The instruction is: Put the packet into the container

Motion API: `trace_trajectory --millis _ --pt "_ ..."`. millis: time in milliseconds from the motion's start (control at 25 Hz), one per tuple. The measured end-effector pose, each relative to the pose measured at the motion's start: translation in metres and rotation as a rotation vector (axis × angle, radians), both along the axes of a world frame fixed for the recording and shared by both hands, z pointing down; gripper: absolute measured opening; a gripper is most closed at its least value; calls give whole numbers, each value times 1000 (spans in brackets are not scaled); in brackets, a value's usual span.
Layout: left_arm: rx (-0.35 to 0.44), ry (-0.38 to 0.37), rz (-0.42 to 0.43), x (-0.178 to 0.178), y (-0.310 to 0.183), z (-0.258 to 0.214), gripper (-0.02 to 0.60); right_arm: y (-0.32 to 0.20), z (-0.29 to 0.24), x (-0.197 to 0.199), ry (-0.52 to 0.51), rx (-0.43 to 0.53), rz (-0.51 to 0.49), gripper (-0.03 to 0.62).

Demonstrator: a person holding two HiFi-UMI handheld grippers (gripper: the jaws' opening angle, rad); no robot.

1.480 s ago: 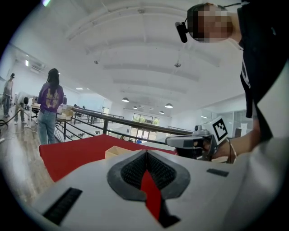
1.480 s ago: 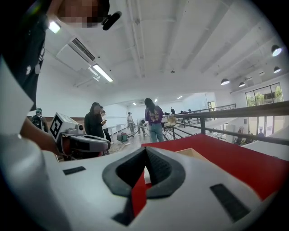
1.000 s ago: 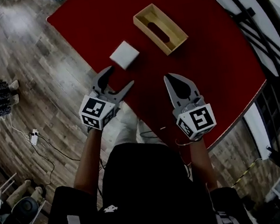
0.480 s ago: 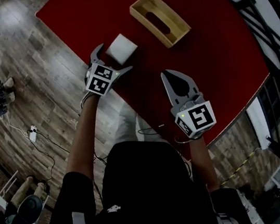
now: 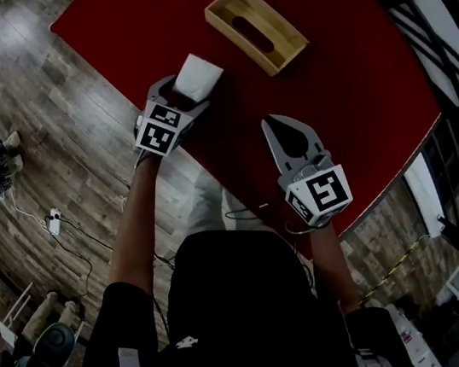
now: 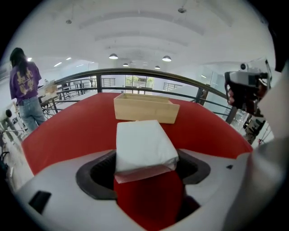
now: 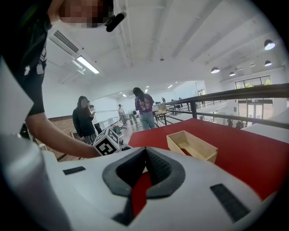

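Observation:
The white packet (image 5: 198,78) lies near the left edge of the red table (image 5: 353,89), with one side tipped up. My left gripper (image 5: 185,93) has its jaws around it, and they are closing: in the left gripper view both pads touch the sides of the packet (image 6: 142,144). The open wooden container (image 5: 237,40) stands farther back and to the right, and shows just behind the packet as a low box (image 6: 145,108). My right gripper (image 5: 276,123) hovers shut and empty over the near part of the table, its tips (image 7: 145,151) meeting, with the container (image 7: 192,146) ahead to its right.
The table's left edge drops to wooden floor (image 5: 55,119) right beside the left gripper. A black railing (image 5: 440,41) curves round the table's right side. A cable and plug (image 5: 54,223) lie on the floor. Several people (image 7: 86,119) stand far off.
My left gripper moved forward from the table's near edge to the packet and closed around it; the packet now sits tilted. The right gripper has barely shifted.

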State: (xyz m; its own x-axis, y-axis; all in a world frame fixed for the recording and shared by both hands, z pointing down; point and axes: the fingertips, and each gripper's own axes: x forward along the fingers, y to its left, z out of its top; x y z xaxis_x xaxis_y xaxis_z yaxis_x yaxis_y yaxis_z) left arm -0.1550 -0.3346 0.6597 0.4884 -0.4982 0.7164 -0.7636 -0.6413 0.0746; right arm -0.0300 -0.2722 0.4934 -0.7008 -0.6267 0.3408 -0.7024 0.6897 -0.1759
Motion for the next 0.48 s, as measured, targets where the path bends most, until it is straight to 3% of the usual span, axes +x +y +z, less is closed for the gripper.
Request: trace_trajectory --millis 320,480 --pt "81 6 74 16 -26 -40 399 -5 -7 -2 7 19 14 21" --pt "133 50 83 30 -48 -71 399 -8 -12 9 6 25 50 21"
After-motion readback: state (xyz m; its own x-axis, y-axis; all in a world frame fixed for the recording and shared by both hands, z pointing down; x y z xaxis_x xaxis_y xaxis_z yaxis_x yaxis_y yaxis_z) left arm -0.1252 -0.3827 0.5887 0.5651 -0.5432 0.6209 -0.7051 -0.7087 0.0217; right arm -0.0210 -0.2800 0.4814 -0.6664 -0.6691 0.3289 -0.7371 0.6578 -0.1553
